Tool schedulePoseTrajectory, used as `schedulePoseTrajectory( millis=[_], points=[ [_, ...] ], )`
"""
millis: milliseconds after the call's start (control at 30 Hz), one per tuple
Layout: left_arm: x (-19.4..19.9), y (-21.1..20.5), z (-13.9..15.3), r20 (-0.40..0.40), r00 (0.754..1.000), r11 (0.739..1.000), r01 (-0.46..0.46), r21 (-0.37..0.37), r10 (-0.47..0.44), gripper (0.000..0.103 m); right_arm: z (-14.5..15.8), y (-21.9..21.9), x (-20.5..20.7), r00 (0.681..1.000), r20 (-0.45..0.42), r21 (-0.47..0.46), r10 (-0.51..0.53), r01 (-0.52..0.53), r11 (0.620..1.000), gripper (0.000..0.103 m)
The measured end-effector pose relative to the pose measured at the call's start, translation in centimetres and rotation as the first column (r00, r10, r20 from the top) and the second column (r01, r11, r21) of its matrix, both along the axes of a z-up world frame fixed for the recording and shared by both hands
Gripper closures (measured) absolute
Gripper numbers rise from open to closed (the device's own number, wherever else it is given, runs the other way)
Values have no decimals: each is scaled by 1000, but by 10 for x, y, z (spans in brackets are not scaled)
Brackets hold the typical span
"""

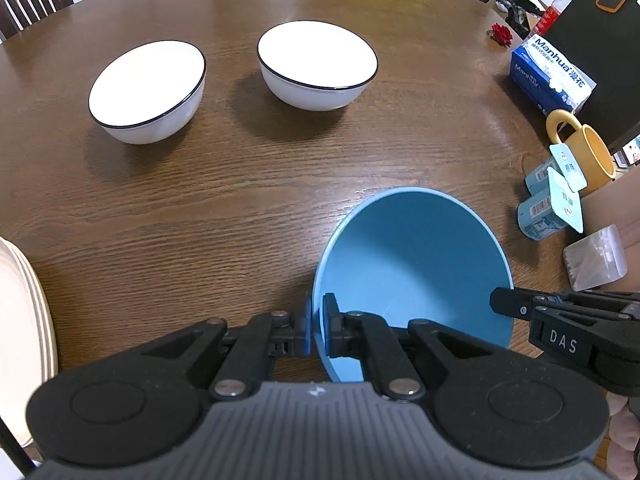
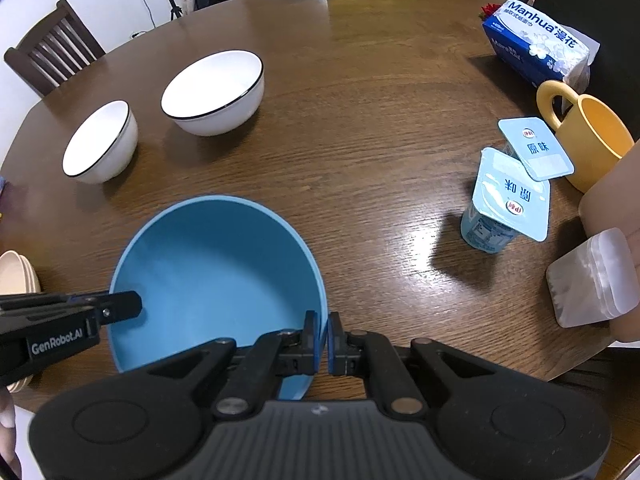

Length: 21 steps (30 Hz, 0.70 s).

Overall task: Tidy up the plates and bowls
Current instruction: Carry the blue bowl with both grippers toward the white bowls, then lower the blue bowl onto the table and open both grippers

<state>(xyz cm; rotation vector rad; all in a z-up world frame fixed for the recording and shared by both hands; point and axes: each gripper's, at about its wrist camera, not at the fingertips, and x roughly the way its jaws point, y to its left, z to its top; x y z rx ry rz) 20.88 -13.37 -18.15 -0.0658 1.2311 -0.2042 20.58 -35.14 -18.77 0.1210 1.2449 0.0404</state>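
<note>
Blue bowl (image 1: 412, 264) near table (image 1: 240, 184) edge, pinched at opposite rims: left gripper (image 1: 318, 330) + right gripper (image 2: 324, 340) both clamped on wall. Lift level, sync both hands, toward white bowls (image 1: 316, 64).

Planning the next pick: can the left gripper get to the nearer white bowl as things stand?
Probably not yet: the left gripper is shut on the blue bowl rim, as is the right gripper. The table toward the white bowl lies bare.

Two claw-mounted fisheyes, close above the table (image 1: 240, 200), angled down, both seeing blue bowl (image 1: 412, 264).
</note>
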Motion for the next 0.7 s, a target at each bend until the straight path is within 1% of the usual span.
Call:
schedulePoseTrajectory(
  millis=[233,367,433,500,533,600,633,667,700],
  points=[
    [0,-2,-1,2,1000,1000,4,1,-4,97,-2,1,0,1000,10,-8,-2,2,1000,99],
    [2,-1,-1,-5,1000,1000,-3,-11,3,96,-2,1,0,1000,10,-10,-4,4,1000,99],
    [3,1,-1,-6,1000,1000,-6,-22,6,95,-2,0,1,1000,8,-3,-5,5,1000,99],
    [2,3,2,5,1000,1000,-6,-25,6,94,-2,-4,2,1000,5,22,-11,11,1000,95],
    [2,4,4,9,1000,1000,-5,-28,5,93,-2,-5,2,1000,6,28,-14,14,1000,91],
    [2,6,7,17,1000,999,-8,-38,9,90,0,-7,2,1000,14,25,-13,13,1000,90],
    [2,7,9,22,1000,999,-11,-34,11,83,1,-8,2,1000,16,23,-14,13,1000,88],
    [1,8,11,29,999,999,-15,-31,16,74,3,-9,2,1000,21,26,-11,11,1000,85],
    [1,10,13,36,999,999,-19,-31,20,71,5,-9,1,1000,30,29,-9,8,1000,83]
  ],
)
